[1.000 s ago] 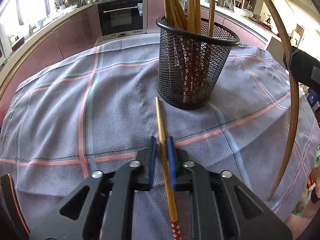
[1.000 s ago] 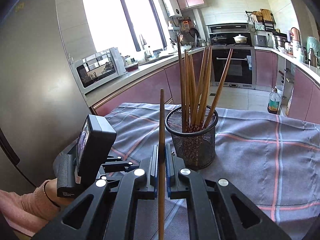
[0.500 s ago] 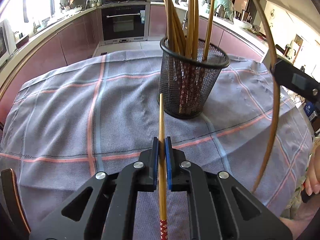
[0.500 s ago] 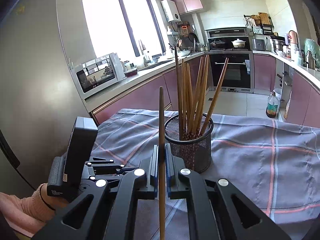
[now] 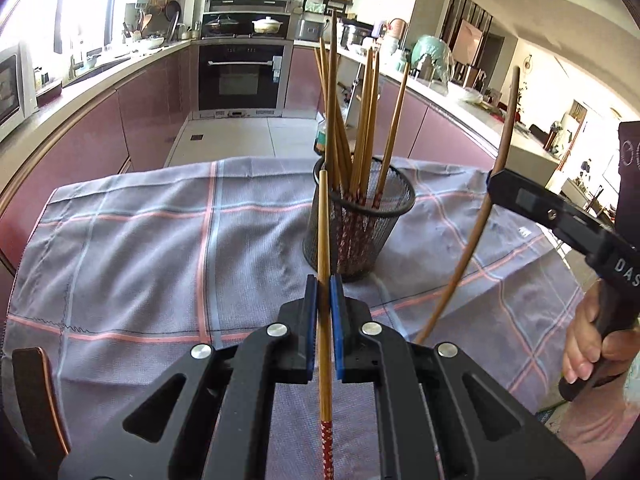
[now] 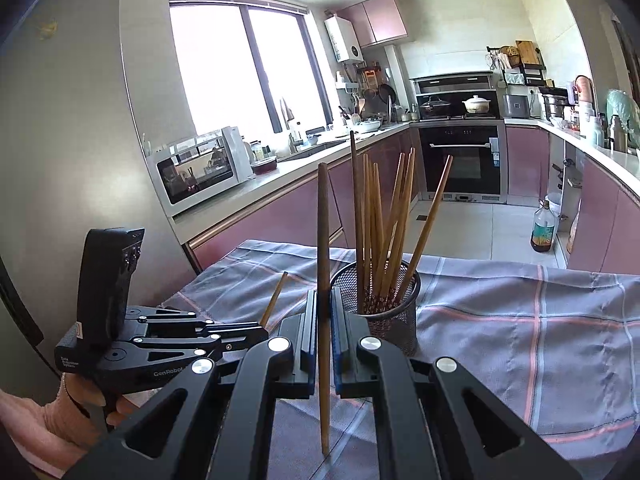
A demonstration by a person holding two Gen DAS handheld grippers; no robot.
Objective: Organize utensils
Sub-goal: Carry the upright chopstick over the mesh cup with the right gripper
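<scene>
The left gripper [image 5: 323,320] has its blue-padded fingers [image 5: 310,320] clenched on a light bamboo chopstick [image 5: 323,248], which runs forward between them with its red-patterned end toward the camera and its plain tip reaching up in front of the mesh holder [image 5: 360,236]. That black wire holder stands upright on the counter [image 5: 140,264], which is draped in a grey cloth with pink and pale blue checks, and it carries a loose bundle of bamboo chopsticks [image 5: 366,128] leaning in different directions, red-patterned ends down. The right gripper [image 6: 324,332] likewise has its fingers [image 6: 340,332] pressed tight on a darker brown chopstick [image 6: 323,260], held nearly upright just left of the holder in its own view, the lower end hanging down toward the cloth; whether that end touches the cloth is hard to judge. From the left wrist view the same dark chopstick [image 5: 486,204] appears as a long curved line at the right, pinched by the other tool, with the person's hand [image 5: 592,340] wrapped round its handle. Both grippers sit near the holder, on opposite sides of it, and neither held chopstick is inside it.
</scene>
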